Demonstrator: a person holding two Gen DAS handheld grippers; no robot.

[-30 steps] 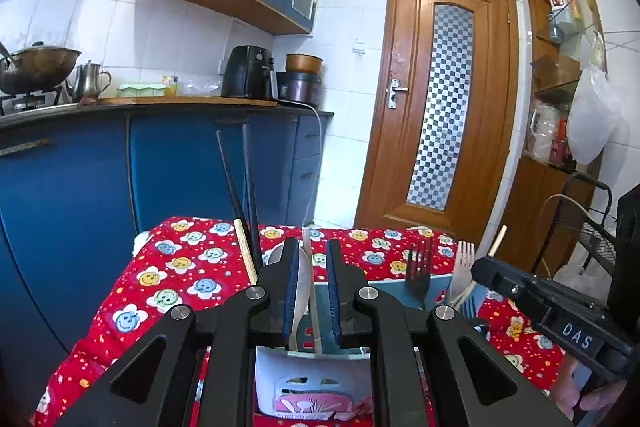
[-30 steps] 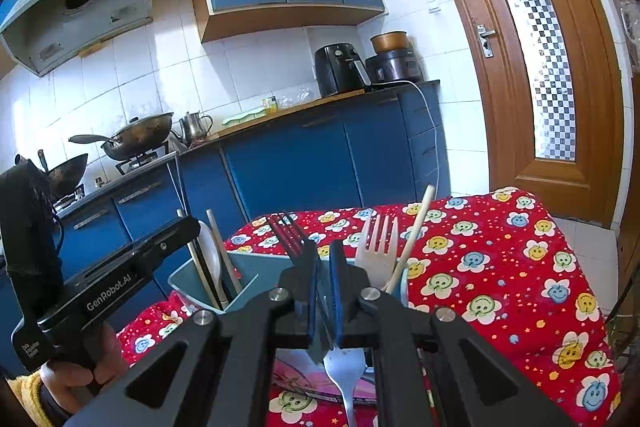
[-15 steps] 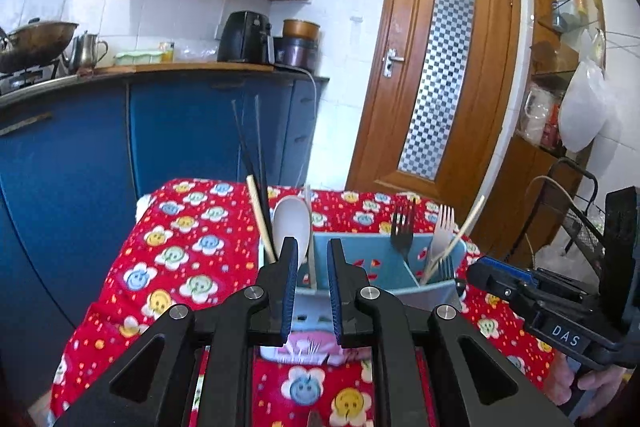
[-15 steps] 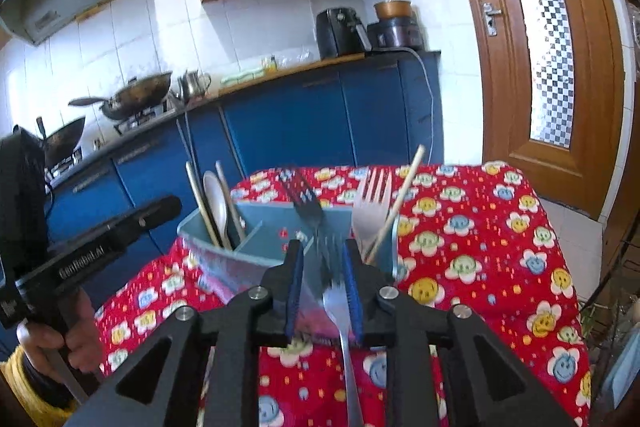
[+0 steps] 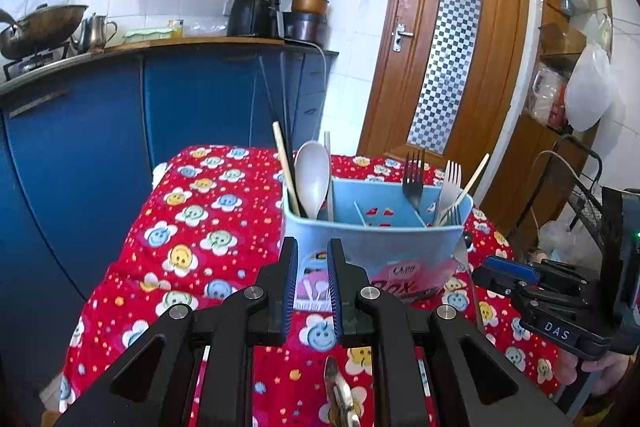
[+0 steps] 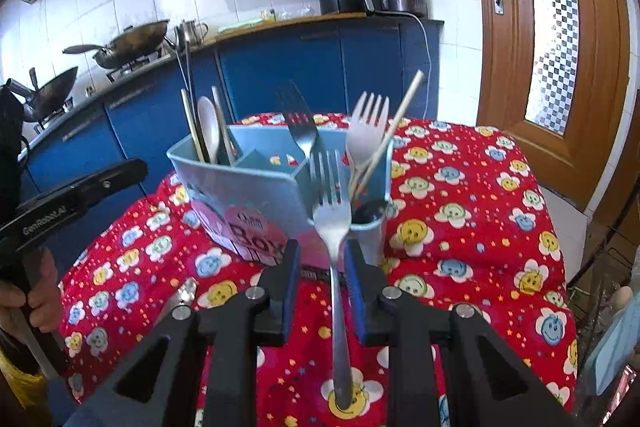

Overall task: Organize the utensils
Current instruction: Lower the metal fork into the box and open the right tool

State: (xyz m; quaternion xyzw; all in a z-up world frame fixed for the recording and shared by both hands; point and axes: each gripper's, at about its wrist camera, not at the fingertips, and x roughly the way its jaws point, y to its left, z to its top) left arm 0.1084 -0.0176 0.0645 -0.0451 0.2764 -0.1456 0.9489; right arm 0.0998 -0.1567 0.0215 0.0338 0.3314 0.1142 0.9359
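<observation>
Organizing step, both wrist views. The right gripper is shown with its jaws just opened and moderately parted. The metal fork stands between them, apparently unclamped, its tines leaning against the outside of the blue caddy, presumably so that it can be re-gripped. The left gripper is held before the caddy, narrowly parted and empty. Spoon and chopsticks are kept in one end compartment and forks in the other, so sorting by type is inferred. Another metal utensil lies on the tablecloth.
</observation>
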